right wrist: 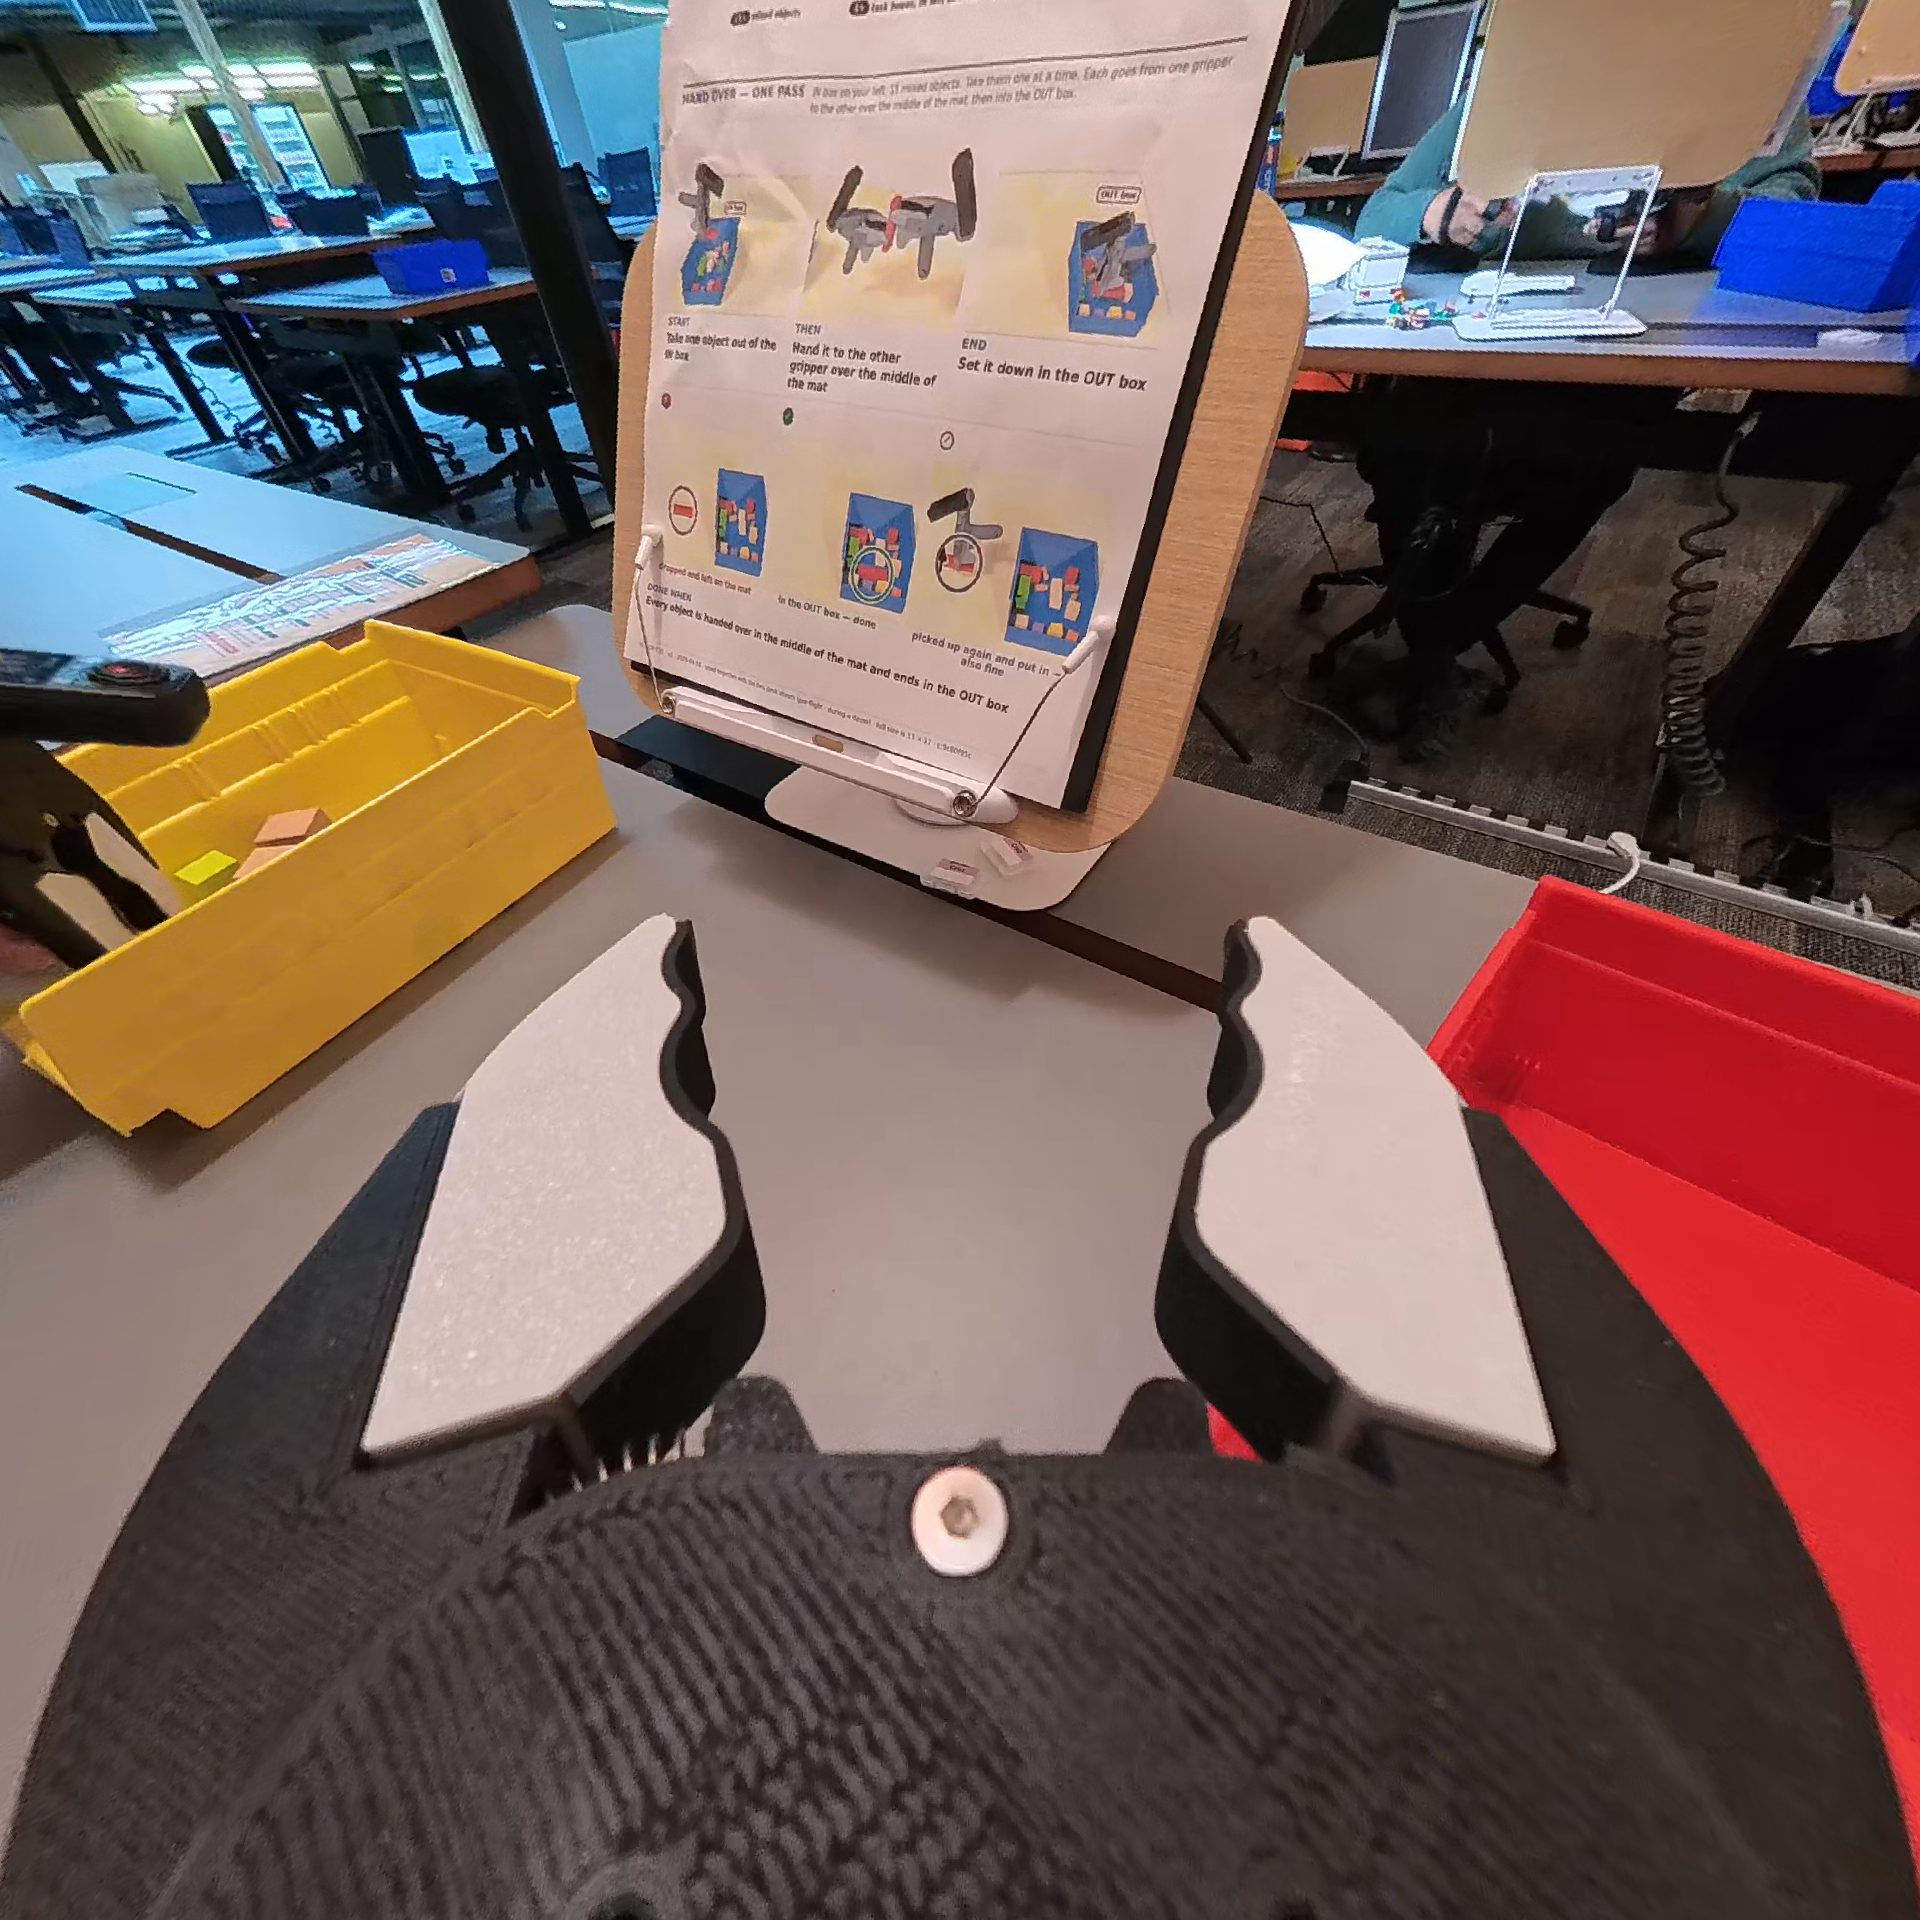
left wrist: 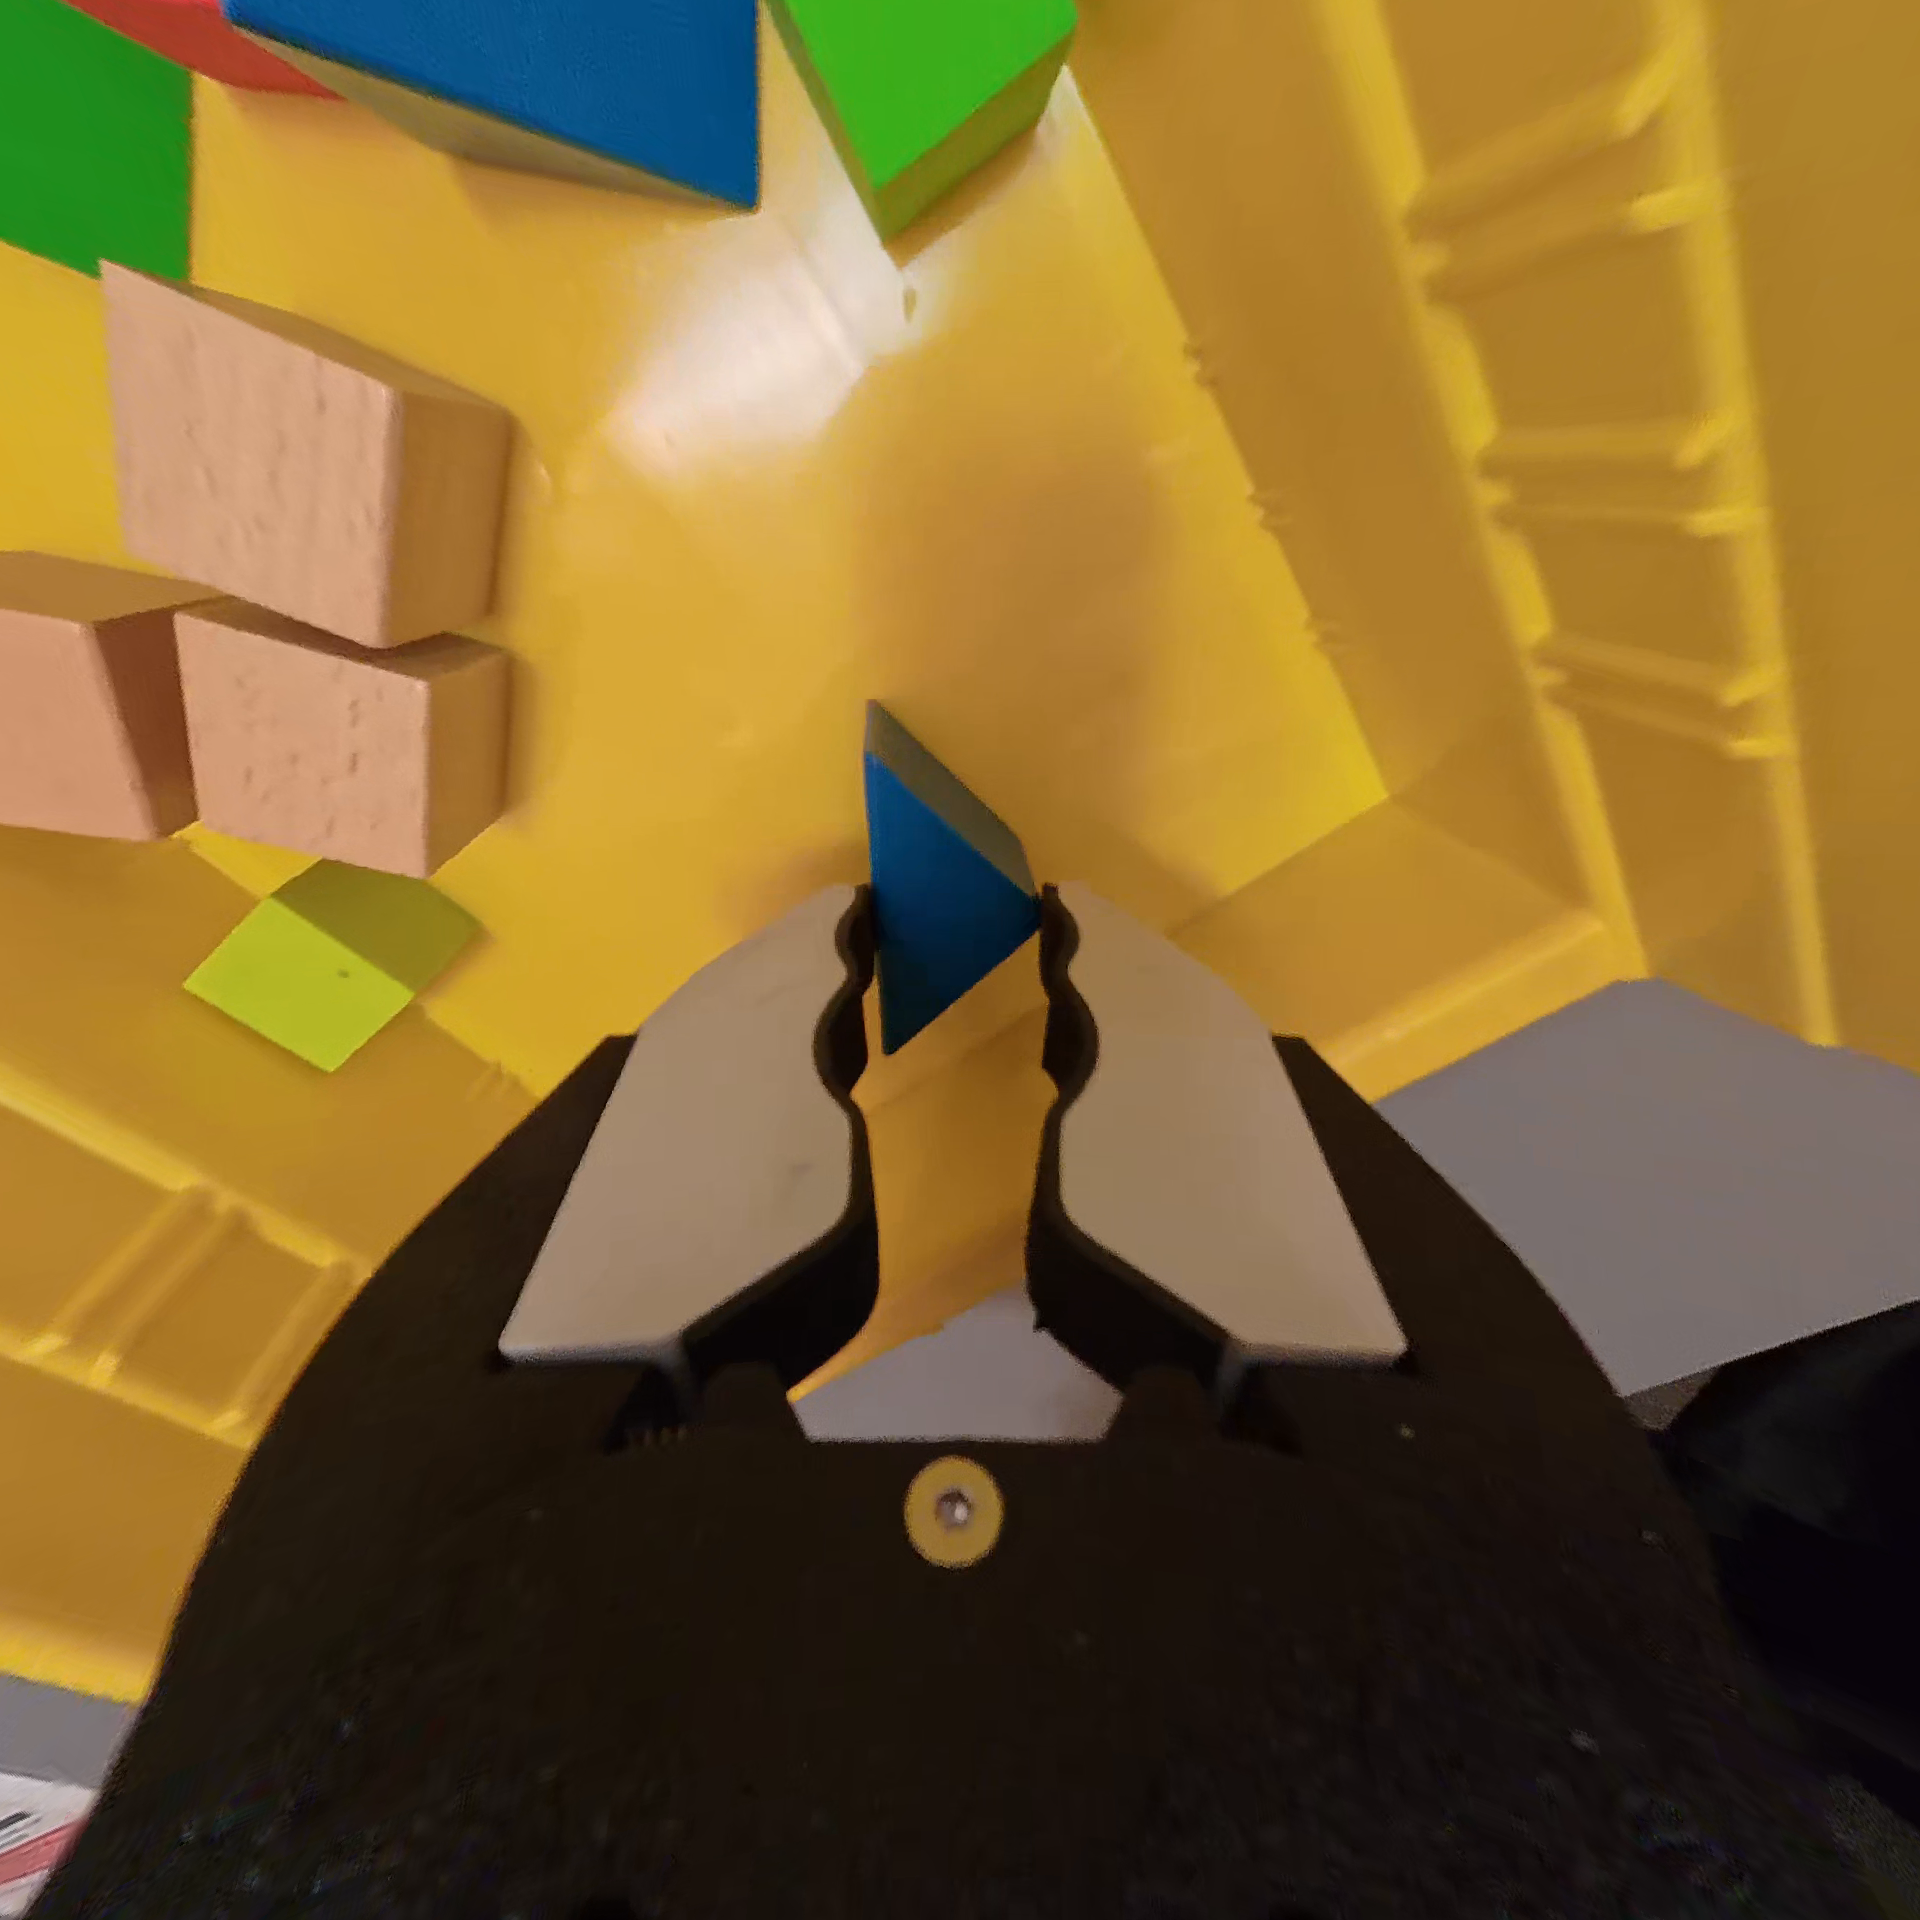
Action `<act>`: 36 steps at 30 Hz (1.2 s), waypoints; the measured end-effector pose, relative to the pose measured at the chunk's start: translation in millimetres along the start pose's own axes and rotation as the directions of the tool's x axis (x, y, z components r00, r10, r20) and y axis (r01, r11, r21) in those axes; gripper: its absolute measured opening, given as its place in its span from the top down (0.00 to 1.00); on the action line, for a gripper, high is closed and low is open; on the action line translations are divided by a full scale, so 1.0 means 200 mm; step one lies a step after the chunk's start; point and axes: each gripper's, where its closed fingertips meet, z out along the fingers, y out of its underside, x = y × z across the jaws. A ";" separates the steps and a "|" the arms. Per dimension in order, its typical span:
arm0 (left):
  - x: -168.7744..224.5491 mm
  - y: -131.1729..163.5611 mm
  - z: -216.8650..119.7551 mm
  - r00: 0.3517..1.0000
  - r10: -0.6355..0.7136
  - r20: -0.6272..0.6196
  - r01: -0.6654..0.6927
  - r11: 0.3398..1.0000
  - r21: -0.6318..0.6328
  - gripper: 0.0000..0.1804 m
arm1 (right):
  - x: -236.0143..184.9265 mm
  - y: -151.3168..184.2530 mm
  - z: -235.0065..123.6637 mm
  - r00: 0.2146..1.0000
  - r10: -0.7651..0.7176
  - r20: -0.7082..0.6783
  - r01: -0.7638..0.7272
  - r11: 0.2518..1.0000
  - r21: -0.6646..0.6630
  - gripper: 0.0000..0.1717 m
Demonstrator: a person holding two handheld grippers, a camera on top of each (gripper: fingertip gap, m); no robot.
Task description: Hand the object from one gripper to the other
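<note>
Left wrist view: the left gripper [left wrist: 951, 914] is seen down inside the yellow bin [left wrist: 1143, 520], clamped on a small blue triangular block [left wrist: 935, 883]; both dark pads [left wrist: 1049, 935] are pressed on its sides, and its tip pokes out past the fingertips.
Other blocks in the bin: three plain wooden blocks [left wrist: 312, 488] are bunched at the left, a yellow-green block [left wrist: 312, 977] is laid just near of them, and a bigger blue block [left wrist: 582, 83] plus green blocks [left wrist: 935, 94] are sat at the far end. A bit of red is cut off by the far-left edge, can't be told what it is.
Right wrist view: the right gripper [right wrist: 956, 997] is held wide open over the grey counter [right wrist: 935, 1091], with only bare counter seen between its fingers.
Yellow bin again: it's placed on the counter at the left [right wrist: 343, 935], with the left gripper [right wrist: 83, 883] dipped in at its near-left end.
Red bin: it's parked at the right [right wrist: 1714, 1091], well apart from the yellow one.
Instruction sheet: a printed page on a stand [right wrist: 935, 416] is propped at the far side of the counter, between the two bins.
</note>
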 end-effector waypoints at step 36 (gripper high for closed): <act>1.25 -0.56 -1.12 0.472 0.881 -0.035 -0.152 0.120 0.981 0.84 | -1.16 -0.22 -0.04 0.604 -0.268 0.751 0.094 0.959 0.266 0.70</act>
